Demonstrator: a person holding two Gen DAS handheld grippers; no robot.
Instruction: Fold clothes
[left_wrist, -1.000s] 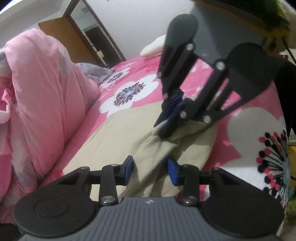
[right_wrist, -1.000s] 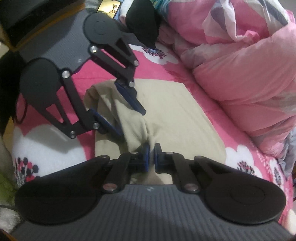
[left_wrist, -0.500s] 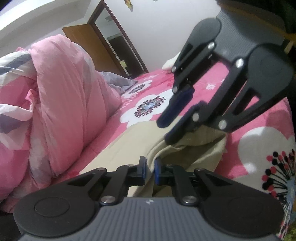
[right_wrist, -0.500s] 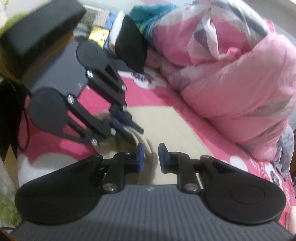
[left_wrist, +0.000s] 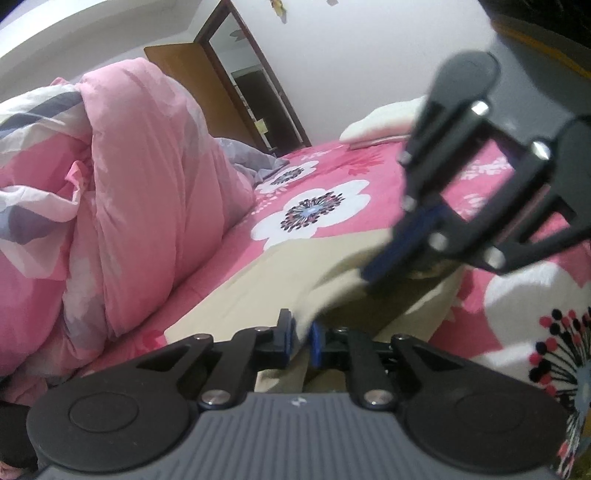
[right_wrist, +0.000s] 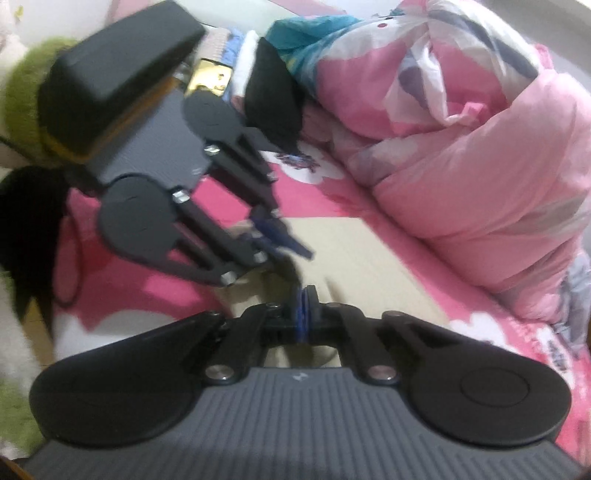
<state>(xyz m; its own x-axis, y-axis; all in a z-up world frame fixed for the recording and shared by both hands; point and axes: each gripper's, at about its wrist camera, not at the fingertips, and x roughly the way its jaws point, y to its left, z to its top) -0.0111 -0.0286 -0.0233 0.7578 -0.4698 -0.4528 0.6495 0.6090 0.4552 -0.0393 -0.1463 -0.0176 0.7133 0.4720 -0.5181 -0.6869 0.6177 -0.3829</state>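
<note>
Both views have tipped upward since the earlier frames, and the beige garment (left_wrist: 295, 266) is pinched up into a ridge. It lies on the pink flowered bed (left_wrist: 332, 184), beside the heaped pink quilt (left_wrist: 122, 192). Left hand-held gripper (left_wrist: 300, 338) nips that ridge, jaws easing apart; right hand-held gripper (right_wrist: 305, 314) is clamped fully together, apparently on cloth. Probably gathering an edge; next, carry it across evenly.

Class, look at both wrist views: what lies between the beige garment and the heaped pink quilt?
Only a bare strip of pink flowered bedsheet separates beige garment from quilt; the left wrist view shows it best.
</note>
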